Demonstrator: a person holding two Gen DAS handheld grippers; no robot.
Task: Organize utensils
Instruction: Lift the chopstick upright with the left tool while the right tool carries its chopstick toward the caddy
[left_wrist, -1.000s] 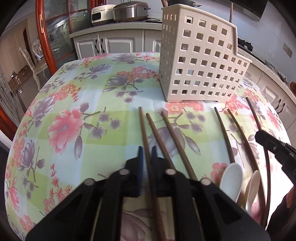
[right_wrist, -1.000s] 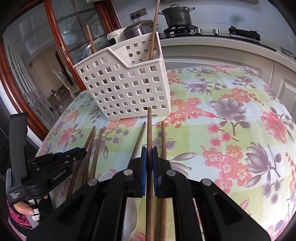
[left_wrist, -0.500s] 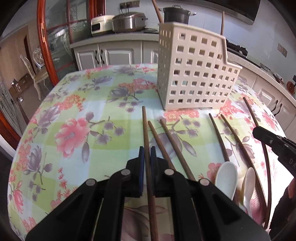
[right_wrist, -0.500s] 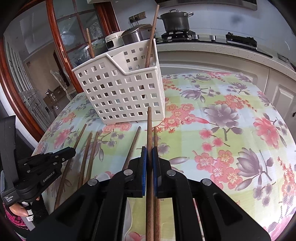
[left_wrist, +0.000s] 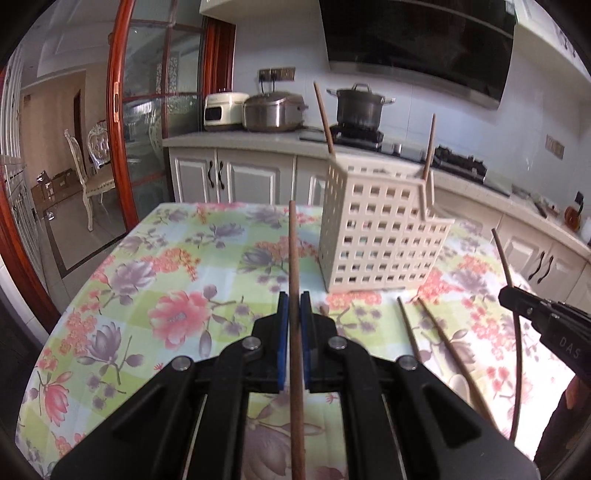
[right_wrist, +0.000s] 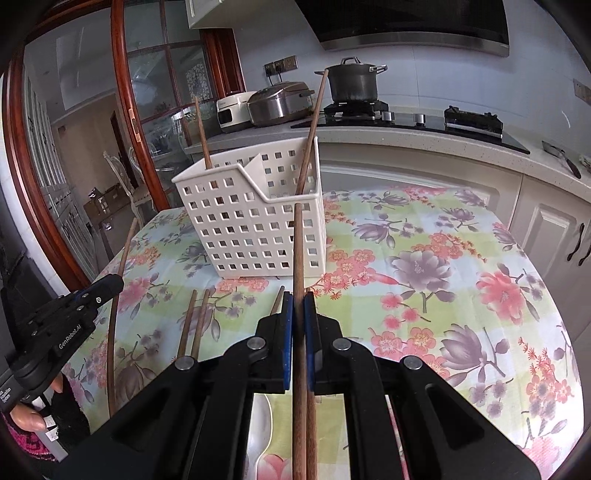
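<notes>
Two tools, each clamped on a chopstick

Left wrist view: the left tool (left_wrist: 294, 310) has its blue pads pressed against a chopstick (left_wrist: 293, 258) that points up and away, its tip raised off the desk (left_wrist: 110, 295). Ahead and to the right a white basket (left_wrist: 380, 236) stands toward the far edge of the desk, with two sticks (left_wrist: 324, 114) poking out of its top. More loose chopsticks (left_wrist: 439, 336) lie on the cloth between the basket and the near edge. The right tool (left_wrist: 517, 295) enters from the right edge, gripping a thin stick (left_wrist: 502, 254).

Right wrist view: the right tool (right_wrist: 298, 310) is closed on its stick (right_wrist: 298, 251), whose tip shows in front of the basket (right_wrist: 251, 229). The left tool (right_wrist: 107, 288) sits at the left edge, holding its chopstick (right_wrist: 122, 273). Loose chopsticks (right_wrist: 195, 325) lie just in front of the basket.
</notes>
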